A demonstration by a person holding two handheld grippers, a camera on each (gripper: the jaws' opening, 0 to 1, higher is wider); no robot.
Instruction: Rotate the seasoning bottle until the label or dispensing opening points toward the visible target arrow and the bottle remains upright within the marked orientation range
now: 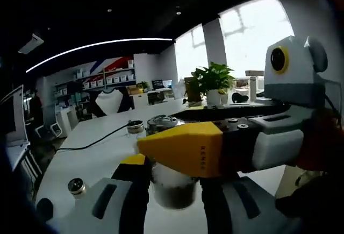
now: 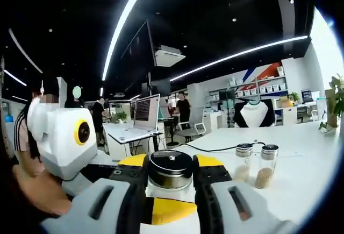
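Observation:
A glass seasoning bottle (image 1: 172, 191) with dark contents and a metal lid (image 2: 170, 165) stands upright, held above the white table (image 1: 97, 158). My left gripper (image 1: 171, 177) is shut on the glass body, one black jaw on each side. My right gripper (image 2: 170, 174) is shut on the lid, its yellow-tipped jaws pressed to both sides. In the left gripper view, the right gripper (image 1: 158, 140) reaches in from the right over the bottle's top. In the right gripper view, the left gripper (image 2: 169, 211) shows as a yellow tip below the lid.
Two more seasoning bottles (image 2: 243, 161) (image 2: 266, 165) stand on the table to the right. A small jar (image 1: 134, 127) and a low round cap (image 1: 76, 185) sit on the table, with a black cable (image 1: 102, 140) across it. A potted plant (image 1: 215, 80) stands far back. A laptop (image 2: 142, 115) and people are behind.

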